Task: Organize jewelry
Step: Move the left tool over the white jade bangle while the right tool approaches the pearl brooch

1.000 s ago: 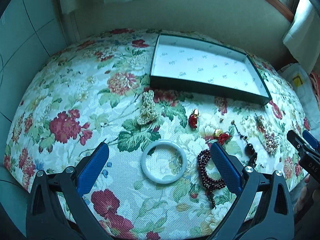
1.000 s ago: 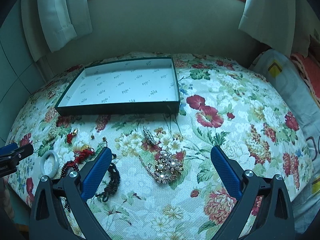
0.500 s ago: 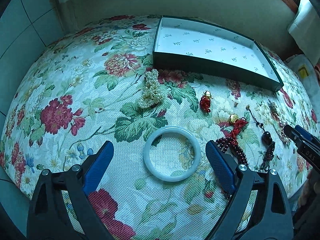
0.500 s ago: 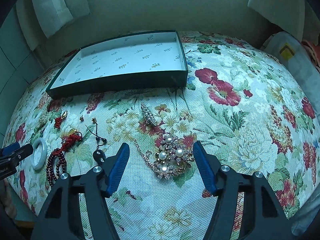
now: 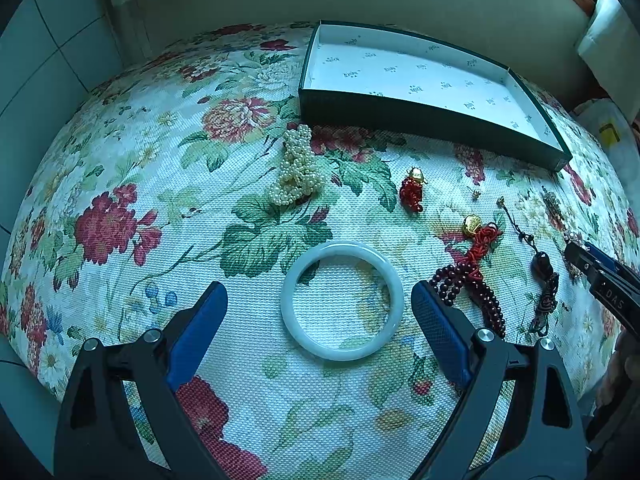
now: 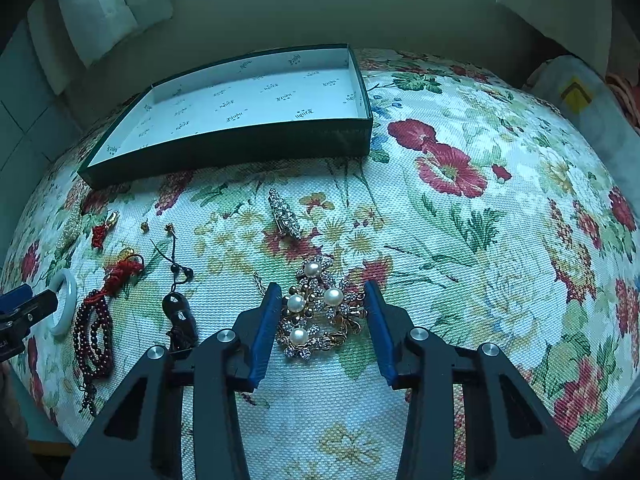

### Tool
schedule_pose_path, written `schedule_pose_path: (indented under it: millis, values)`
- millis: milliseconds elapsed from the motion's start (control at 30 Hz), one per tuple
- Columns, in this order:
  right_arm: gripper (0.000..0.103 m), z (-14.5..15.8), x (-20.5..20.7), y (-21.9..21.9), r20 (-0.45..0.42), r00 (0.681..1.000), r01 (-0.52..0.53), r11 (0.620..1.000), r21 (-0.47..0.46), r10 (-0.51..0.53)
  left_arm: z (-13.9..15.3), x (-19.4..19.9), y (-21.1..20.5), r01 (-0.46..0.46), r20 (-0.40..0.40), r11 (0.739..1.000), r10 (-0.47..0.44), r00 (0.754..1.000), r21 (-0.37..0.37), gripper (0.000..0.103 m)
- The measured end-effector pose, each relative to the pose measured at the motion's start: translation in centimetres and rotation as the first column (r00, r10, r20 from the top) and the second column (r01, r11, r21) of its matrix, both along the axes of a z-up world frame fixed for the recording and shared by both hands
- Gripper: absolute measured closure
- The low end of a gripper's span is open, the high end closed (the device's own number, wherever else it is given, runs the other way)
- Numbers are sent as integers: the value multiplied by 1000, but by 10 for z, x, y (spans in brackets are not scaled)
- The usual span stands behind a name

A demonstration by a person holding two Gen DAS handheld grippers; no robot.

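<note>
A white jade bangle (image 5: 340,354) lies flat on the flowered cloth. My left gripper (image 5: 319,290) hangs just over it, open, with one blue pad on each side of the ring and clear of it. In the right wrist view a gold brooch with pearls (image 6: 316,312) lies between the pads of my right gripper (image 6: 321,286). Its jaws are closing, and the pads stand close beside the brooch's edges without a visible press. The open green box (image 5: 420,114) (image 6: 240,148) with a white printed lining stands empty at the back.
On the cloth lie a pile of pearl beads (image 5: 296,172), a red charm (image 5: 412,194), a dark red bead string with a red tassel (image 5: 472,280), a dark pendant on a cord (image 5: 542,266) and a rhinestone clip (image 6: 285,216). Curtains and a wall stand behind.
Both grippers have come down toward the cloth. The right jaws have narrowed from wide open to either side of the pearl brooch. The left gripper now straddles the bangle.
</note>
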State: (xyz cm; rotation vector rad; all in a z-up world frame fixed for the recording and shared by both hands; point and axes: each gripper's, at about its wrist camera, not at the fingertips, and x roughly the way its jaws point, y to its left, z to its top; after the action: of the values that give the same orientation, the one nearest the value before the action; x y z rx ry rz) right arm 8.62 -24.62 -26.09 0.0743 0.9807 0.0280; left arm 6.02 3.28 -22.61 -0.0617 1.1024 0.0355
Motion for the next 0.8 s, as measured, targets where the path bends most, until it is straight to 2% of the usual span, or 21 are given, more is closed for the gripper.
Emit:
schedule_pose_path:
  millis: [67,800]
  values:
    - [65,2,-1,-1,9,1000,2,1000,11,-2,-1,-1,-1,4,-1,1000,-4,1000,0,10]
    - [65,9,-4,-6,23,1000,16,1000,8,-16,-12,-4,-12,38,-26,999,-38,999,18,10]
